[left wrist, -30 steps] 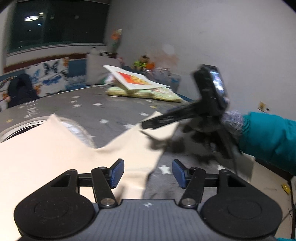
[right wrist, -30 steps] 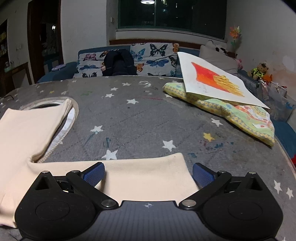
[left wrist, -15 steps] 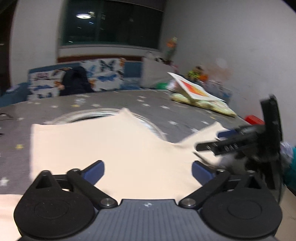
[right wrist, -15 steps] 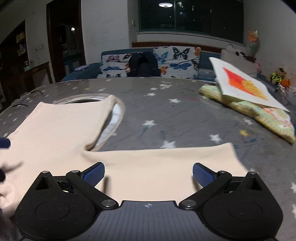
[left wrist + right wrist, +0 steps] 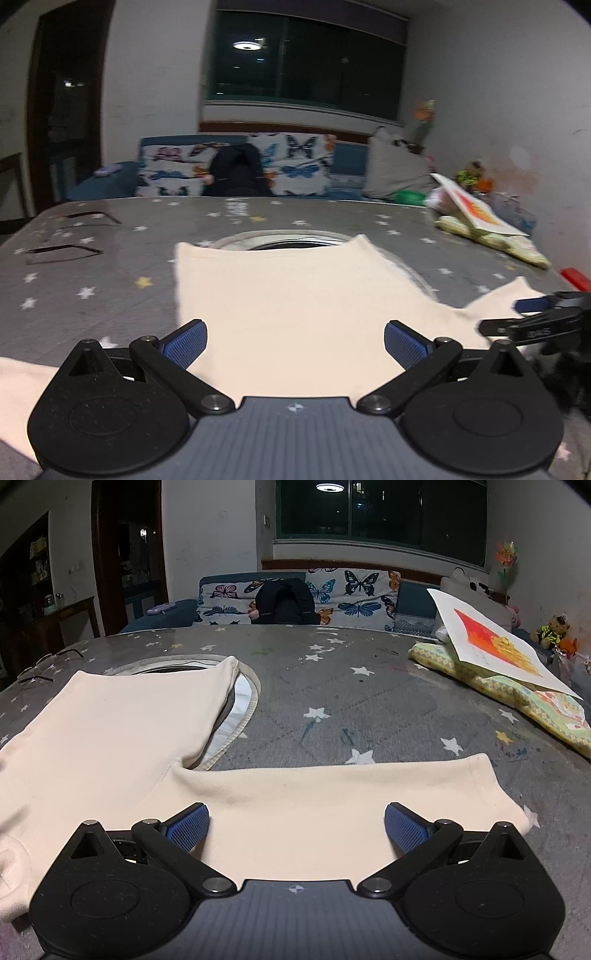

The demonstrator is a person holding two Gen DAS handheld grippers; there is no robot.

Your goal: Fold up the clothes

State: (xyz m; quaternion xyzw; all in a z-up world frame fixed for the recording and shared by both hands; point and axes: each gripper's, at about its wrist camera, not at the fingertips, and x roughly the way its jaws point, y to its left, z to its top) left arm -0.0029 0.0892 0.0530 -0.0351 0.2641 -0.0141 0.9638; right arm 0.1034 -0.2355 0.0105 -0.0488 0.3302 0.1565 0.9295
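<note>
A cream long-sleeved top (image 5: 291, 291) lies flat on the grey star-patterned table (image 5: 110, 280). In the left wrist view my left gripper (image 5: 295, 341) hovers over the body of the top, jaws wide open, nothing between them. At that view's right edge the right gripper (image 5: 532, 314) shows over the sleeve end. In the right wrist view my right gripper (image 5: 295, 825) stands open above the cream top's sleeve (image 5: 332, 805), which stretches to the right, its cuff (image 5: 495, 790) near the right fingertip. The pads touch no cloth.
A pale ring-shaped piece (image 5: 243, 701) lies under the top's far edge. A green patterned cushion (image 5: 517, 698) with an orange-and-white painting (image 5: 495, 642) sits at the table's right. Glasses (image 5: 66, 236) lie far left. A butterfly sofa (image 5: 332, 594) stands behind.
My left gripper opened wide and swung left, from over the sleeve to over the top's body. The right gripper drew back a little along the sleeve, staying open.
</note>
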